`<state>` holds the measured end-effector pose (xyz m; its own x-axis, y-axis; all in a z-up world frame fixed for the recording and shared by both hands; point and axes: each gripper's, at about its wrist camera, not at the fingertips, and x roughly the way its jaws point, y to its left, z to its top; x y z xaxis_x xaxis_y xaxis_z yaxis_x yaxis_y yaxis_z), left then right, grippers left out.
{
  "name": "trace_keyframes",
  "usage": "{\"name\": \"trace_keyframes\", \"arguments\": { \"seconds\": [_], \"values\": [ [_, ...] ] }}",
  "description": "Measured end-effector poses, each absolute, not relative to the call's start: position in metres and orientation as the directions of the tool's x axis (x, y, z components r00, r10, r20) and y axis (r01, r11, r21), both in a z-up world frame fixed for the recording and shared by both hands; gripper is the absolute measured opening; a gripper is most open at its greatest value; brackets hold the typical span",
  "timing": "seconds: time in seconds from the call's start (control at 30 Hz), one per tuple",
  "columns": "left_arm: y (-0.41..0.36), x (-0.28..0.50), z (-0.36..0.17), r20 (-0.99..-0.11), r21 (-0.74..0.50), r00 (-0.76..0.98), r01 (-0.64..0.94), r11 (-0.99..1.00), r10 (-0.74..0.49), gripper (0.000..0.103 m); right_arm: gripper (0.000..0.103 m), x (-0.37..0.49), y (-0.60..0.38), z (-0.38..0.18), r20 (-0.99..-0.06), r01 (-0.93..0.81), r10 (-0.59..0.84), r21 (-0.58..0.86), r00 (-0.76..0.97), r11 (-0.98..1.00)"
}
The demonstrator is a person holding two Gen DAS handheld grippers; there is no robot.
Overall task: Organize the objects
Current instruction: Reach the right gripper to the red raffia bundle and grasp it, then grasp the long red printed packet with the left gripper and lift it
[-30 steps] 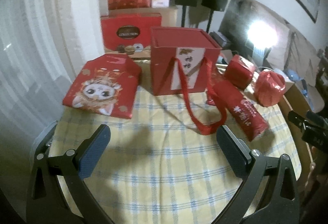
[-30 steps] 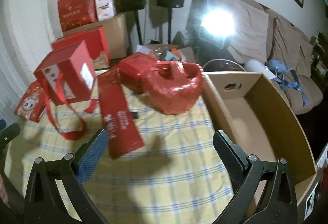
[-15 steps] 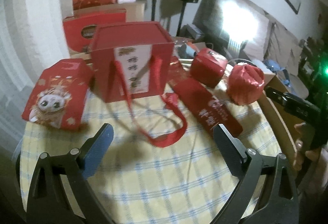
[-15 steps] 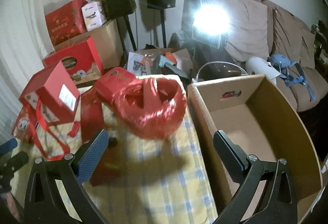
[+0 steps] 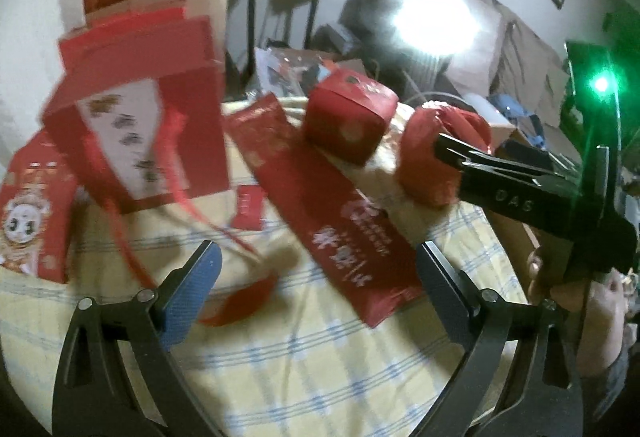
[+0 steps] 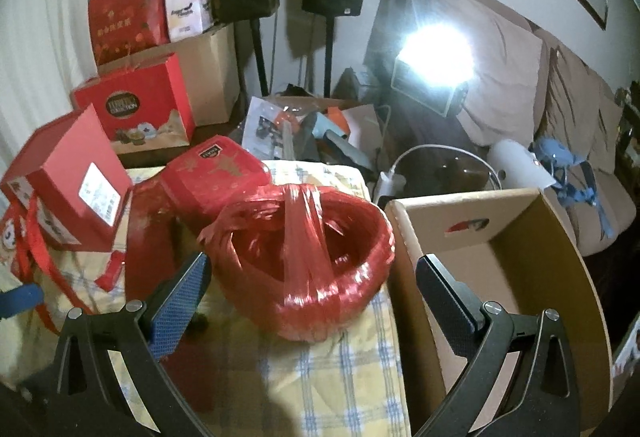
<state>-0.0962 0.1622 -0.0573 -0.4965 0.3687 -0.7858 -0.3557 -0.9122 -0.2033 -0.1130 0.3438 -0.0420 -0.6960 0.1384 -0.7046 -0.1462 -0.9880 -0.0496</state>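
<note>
Our right tongs [image 6: 308,287] stand wide and hold nothing, and the red woven basket [image 6: 304,261] sits on the checked tablecloth [image 6: 328,389] straight ahead between the fingers, its handle running away from us. The open cardboard box [image 6: 520,277] lies just right of it. Our left tongs [image 5: 316,287], also wide and holding nothing, hang farther off, so we judge the right hand nearer.

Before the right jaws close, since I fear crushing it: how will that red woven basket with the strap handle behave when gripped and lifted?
The red woven basket looks made of thin, glossy plastic strips, so it is probably light and may flex under a squeeze. Its handle seems a soft band, likely to sag rather than stay arched. Its rounded underside could rock on the checked tablecloth if nudged.
</note>
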Motion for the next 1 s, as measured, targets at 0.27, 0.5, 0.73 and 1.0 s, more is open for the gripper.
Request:
{"name": "trace_keyframes", "arguments": {
  "seconds": [0.27,0.5,0.73,1.0],
  "values": [
    [0.191,-0.113,-0.078,-0.826,-0.238,-0.417,-0.353,-0.905,0.38,0.092,0.103,-0.124,0.344,-0.046,-0.702,-0.118,0.121,-0.053,-0.702,-0.992],
    [0.204,-0.12,-0.099,-0.866,-0.218,-0.377,-0.308,-0.926,0.329,0.092,0.103,-0.123,0.343,-0.045,-0.704,-0.103,0.091,-0.025,-0.704,-0.994],
    [0.217,-0.115,-0.11,-0.877,-0.157,-0.394,-0.304,-0.94,0.274,0.093,0.103,-0.127,0.339,-0.053,-0.71,-0.11,0.133,-0.079,-0.691,-0.991],
    [0.214,-0.1,-0.11,-0.858,-0.094,-0.456,-0.314,-0.945,0.237,0.054,0.101,-0.128,0.341,-0.056,-0.708,-0.112,0.132,-0.075,-0.694,-0.991]
  ]
}}
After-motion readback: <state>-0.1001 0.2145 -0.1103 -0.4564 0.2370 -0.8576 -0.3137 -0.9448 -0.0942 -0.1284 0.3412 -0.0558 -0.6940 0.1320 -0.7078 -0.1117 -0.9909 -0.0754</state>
